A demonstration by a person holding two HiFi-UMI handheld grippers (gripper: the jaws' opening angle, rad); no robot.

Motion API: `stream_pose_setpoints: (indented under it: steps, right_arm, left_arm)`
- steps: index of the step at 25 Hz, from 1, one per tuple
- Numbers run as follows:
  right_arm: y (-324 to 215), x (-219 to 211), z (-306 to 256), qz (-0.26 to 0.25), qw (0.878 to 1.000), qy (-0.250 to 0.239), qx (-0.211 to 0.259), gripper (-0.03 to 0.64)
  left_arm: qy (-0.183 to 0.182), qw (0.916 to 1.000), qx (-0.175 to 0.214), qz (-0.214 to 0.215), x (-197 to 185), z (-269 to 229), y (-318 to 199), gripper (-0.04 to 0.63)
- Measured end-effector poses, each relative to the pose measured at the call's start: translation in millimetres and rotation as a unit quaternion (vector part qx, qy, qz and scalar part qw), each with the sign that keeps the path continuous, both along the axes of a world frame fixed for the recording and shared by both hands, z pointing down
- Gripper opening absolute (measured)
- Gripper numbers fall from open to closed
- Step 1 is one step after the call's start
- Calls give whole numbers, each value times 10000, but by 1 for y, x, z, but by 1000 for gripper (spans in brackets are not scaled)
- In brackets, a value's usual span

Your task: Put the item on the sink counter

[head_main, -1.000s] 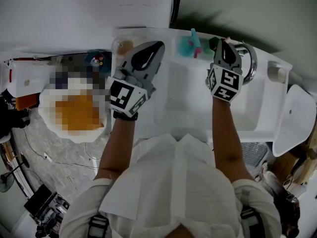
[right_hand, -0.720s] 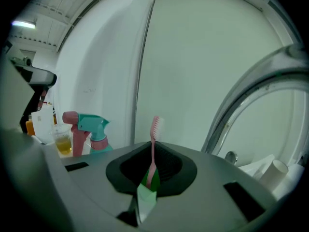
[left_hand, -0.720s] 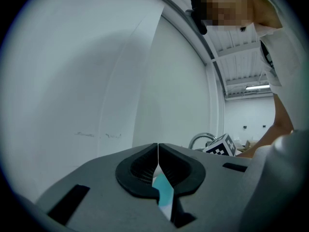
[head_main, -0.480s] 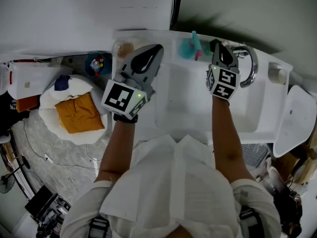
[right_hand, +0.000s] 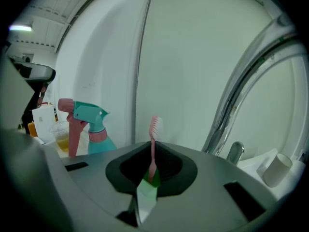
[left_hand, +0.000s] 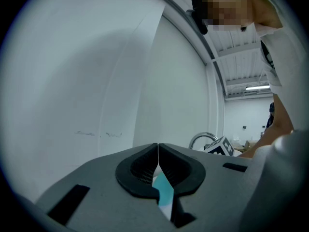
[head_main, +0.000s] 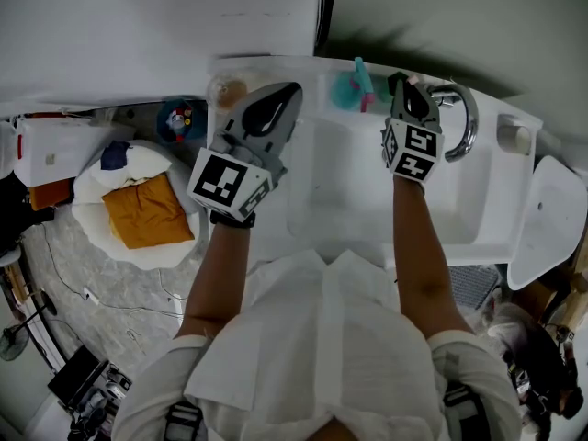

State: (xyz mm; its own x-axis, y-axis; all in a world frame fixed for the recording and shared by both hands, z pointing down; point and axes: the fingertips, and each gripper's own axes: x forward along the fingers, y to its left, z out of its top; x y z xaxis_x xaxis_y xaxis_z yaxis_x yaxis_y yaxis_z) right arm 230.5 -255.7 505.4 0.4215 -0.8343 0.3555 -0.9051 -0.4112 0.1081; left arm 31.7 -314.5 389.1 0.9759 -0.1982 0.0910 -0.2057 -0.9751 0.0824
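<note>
Item: slim pink toothbrush [right_hand: 153, 144], upright, bristle head topmost and clear above the jaw tips, not touching any surface.
Grip: right gripper [head_main: 402, 88], jaws pinching the toothbrush on its handle. The low hold probably keeps the bristles free and leaves room to lay the brush flat.
Handle detail: a green and white piece shows lower in the jaw gap. I cannot tell if it belongs to the brush.
Item position: held in the air at the back of the white sink counter [head_main: 491, 196], just beside the curved chrome faucet [head_main: 464, 122].
Task status: judged mid-carry, since the item is over the surface but not set on it.
Next move (estimate): lower it to bare surface beside the faucet, then part the jaws. A thin handle may roll toward the basin.
Left gripper: left gripper [head_main: 292, 88], jaws pressed together at the tips, held over the left end of the sink unit. Apparently parked, well apart from the brush.
Left jaw gap: a teal and white sliver shows below the closed tips. I cannot tell if it is gripped or merely seen through the gap.
Neighbours: teal spray bottle with pink trigger [right_hand: 89, 124] to the brush's left; clear cup of amber liquid [right_hand: 62, 137] beyond it; small white cup [right_hand: 277, 169] right of the faucet.
Obstruction risk: the faucet arch is near the right gripper, so the approach likely has to stay left of it.
</note>
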Motion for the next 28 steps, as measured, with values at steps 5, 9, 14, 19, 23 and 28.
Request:
stream_pose_setpoints:
  steps: [5,9,14,19,23,28]
  right_arm:
    - [0,0,1,10,9998,-169,54,20]
    - [-1,-1,1,-9,9997,-240,68,52]
    - [-1,-1,-1,-5,9996,-258,75,55]
    - [1,-3,-3,-7,9995,-290,102,55]
    - [3,-6,-10,-36,9994,-280,207,55]
    - [5,-12,-28,-81,9987,-260,422,55]
  left_arm:
    - [22,10000,5,-13,-2,-1,1,18]
    - [48,10000,11,-28,-3,-3,-1,18]
    - [55,10000,10,-25,-3,-4,-2,18]
    - [63,10000,23,6,-2,-6,-1,18]
    - [71,10000,42,9,-1,-7,0,18]
    - [94,9999,69,12,0,-10,1,18]
